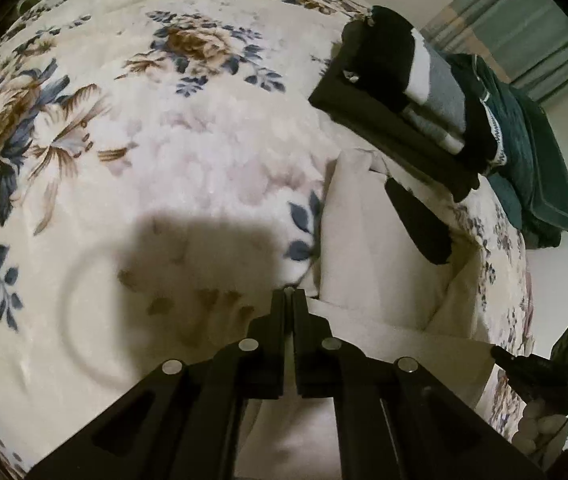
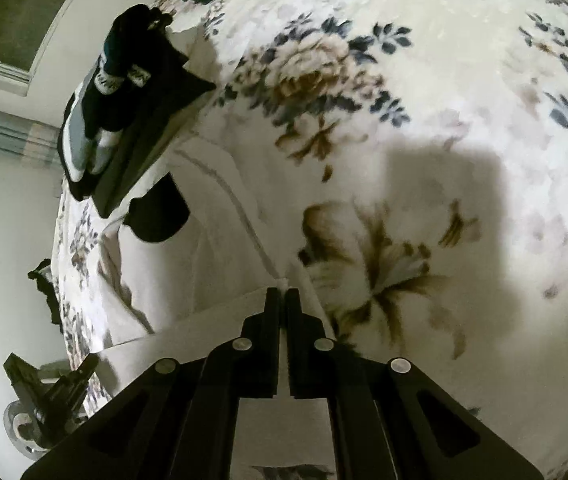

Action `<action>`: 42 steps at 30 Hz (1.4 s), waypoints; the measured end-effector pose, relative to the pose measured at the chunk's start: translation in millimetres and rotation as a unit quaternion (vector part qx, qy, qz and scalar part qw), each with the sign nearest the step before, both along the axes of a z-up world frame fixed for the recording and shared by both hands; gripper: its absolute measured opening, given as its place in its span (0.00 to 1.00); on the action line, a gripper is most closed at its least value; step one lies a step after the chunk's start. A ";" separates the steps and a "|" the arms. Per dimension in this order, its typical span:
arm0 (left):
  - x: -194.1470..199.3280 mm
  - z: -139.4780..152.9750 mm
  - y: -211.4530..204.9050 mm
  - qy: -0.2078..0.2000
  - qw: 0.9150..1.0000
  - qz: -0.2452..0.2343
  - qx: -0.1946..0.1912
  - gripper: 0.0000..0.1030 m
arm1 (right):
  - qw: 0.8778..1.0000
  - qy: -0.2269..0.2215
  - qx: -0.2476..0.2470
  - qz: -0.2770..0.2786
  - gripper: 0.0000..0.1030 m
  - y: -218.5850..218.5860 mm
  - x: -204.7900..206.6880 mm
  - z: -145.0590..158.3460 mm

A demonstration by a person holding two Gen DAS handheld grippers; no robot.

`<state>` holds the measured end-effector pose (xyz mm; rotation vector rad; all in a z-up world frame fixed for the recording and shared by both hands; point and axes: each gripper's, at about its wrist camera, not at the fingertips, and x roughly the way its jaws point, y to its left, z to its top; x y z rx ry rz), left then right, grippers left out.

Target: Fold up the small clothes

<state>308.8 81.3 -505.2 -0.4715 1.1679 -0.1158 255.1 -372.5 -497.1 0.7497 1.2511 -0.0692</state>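
A cream-white garment (image 1: pixel 384 272) with a black patch (image 1: pixel 420 224) lies on the floral blanket (image 1: pixel 163 120). My left gripper (image 1: pixel 288 292) is shut on an edge of this garment, which drapes under the fingers. In the right wrist view the same cream garment (image 2: pixel 203 240) shows its black patch (image 2: pixel 159 216) and a seam line. My right gripper (image 2: pixel 282 291) is shut on another edge of it, near the seam end. The other gripper shows at each view's edge: the right one in the left wrist view (image 1: pixel 540 372), the left one in the right wrist view (image 2: pixel 51 392).
A stack of folded dark, grey and white clothes (image 1: pixel 412 92) sits on the blanket beyond the garment, with dark green folded cloth (image 1: pixel 532 160) beside it. The stack also shows in the right wrist view (image 2: pixel 123 108). The bed edge and wall lie behind.
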 end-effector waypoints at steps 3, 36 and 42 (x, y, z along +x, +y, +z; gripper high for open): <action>7.9 -13.0 -0.2 0.013 1.000 0.005 0.003 0.01 | 1.000 0.020 -0.011 0.003 0.02 -2.8 6.9 -10.6; 213.4 -44.0 -108.5 0.027 0.972 -0.224 0.071 0.53 | 0.991 0.103 0.012 0.087 0.15 33.9 221.4 -64.7; 201.5 -20.9 -107.1 -0.022 0.972 -0.228 0.061 0.02 | 0.994 0.067 -0.010 0.091 0.08 37.6 215.2 -34.4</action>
